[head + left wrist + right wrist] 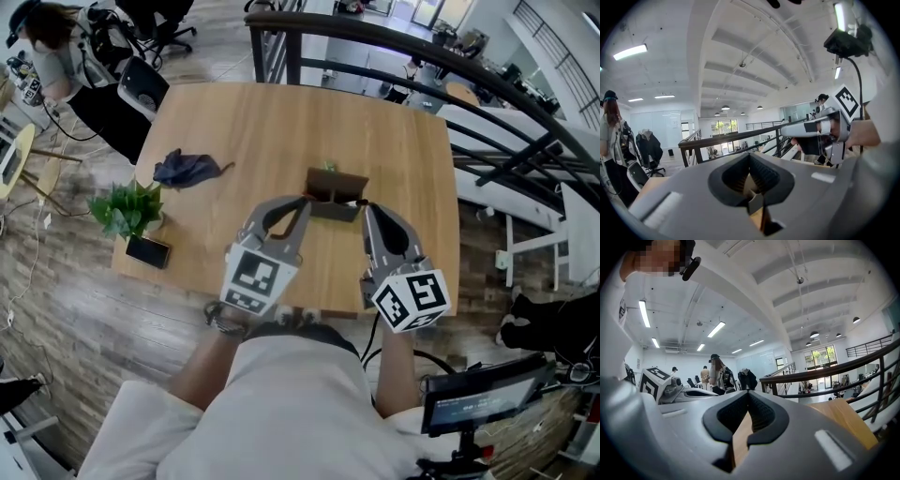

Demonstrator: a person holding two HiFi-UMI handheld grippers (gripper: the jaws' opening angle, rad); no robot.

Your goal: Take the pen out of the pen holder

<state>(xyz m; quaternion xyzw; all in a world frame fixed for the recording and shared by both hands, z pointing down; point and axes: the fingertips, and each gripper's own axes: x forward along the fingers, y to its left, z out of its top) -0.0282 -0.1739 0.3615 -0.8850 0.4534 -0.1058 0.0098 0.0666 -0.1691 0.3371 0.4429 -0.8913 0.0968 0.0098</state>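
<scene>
On wooden table (234, 122), centre: pen holder (336, 195), pen (328, 167) showing green at its far edge; left gripper (302, 202) and right gripper (367, 206) just near of it, both clenched, empty; risk: closed tips advancing would likely shove or topple holder.

A dark brown, box-shaped pen holder (336, 194) stood upright near the middle of the light wooden table (281, 122). A small green-topped pen (328, 166) poked up from its far edge.
</scene>
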